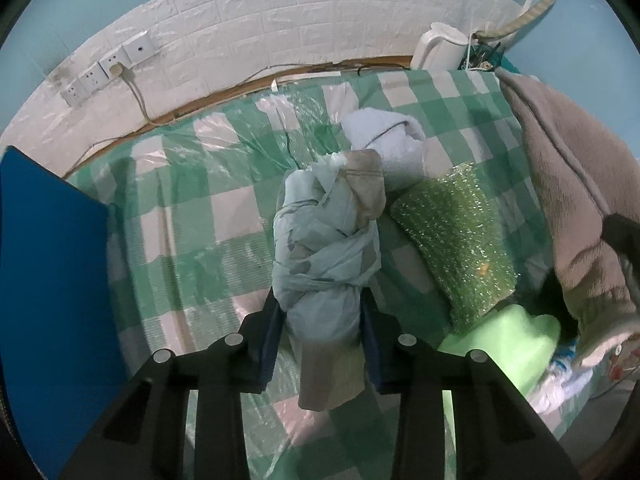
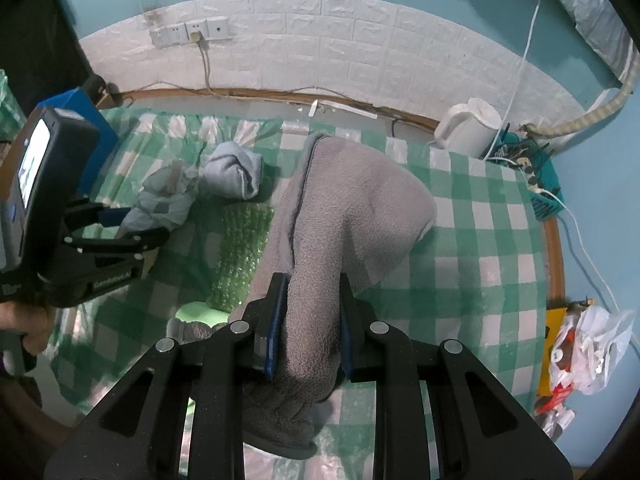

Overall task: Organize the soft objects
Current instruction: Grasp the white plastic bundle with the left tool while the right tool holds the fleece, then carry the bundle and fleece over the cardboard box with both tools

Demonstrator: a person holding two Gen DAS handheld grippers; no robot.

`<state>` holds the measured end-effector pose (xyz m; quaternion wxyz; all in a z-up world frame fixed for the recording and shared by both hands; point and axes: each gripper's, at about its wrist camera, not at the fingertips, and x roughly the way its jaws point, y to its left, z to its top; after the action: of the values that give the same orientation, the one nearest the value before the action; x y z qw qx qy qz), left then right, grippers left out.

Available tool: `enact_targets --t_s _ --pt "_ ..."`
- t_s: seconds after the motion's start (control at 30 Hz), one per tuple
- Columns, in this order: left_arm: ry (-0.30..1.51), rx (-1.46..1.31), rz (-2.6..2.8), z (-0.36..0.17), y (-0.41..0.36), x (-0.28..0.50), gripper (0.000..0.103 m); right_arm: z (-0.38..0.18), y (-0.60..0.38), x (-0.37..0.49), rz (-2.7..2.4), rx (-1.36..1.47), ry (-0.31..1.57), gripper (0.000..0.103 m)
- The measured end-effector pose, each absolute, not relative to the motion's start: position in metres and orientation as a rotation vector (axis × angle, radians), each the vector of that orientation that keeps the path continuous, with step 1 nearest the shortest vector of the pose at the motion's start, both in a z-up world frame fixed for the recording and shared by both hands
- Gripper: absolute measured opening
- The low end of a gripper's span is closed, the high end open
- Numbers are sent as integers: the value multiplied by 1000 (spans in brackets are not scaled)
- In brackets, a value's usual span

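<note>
My left gripper [image 1: 322,312] is shut on a knotted pale blue and beige cloth bundle [image 1: 326,232] above the green checked table; it also shows in the right wrist view [image 2: 160,204]. My right gripper [image 2: 310,308] is shut on a grey fleece cloth [image 2: 352,216], which drapes forward onto the table; it also hangs at the right in the left wrist view [image 1: 568,184]. A light blue rolled towel [image 1: 384,136] lies behind the bundle and also shows in the right wrist view [image 2: 234,174]. A green bubble-wrap roll [image 1: 460,240] lies between the two cloths.
A blue box [image 1: 48,280] stands at the table's left edge. A light green foam piece [image 1: 508,340] lies near the front. A white kettle [image 2: 468,126] and a teal basket of cables [image 2: 540,192] stand at the back right. A plastic bag [image 2: 588,348] sits off the right edge.
</note>
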<state>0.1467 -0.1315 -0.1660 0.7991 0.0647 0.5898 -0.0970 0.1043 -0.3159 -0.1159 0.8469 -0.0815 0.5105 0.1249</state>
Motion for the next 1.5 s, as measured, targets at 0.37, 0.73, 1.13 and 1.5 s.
enact_targets --t_s 0.37,0.73,1.13,1.5 --pt "1196 172 -220 -134 -131 124 36 -93 -321 97 303 -43 1057 22" --pt "1201 157 -185 -125 -109 103 36 -119 -290 79 373 -56 1116 25" --pt "1145 229 -150 -100 -86 60 37 -107 -247 58 409 -200 1069 22" --pt "1107 190 -120 -77 -56 33 37 -99 -222 46 413 -264 1043 11"
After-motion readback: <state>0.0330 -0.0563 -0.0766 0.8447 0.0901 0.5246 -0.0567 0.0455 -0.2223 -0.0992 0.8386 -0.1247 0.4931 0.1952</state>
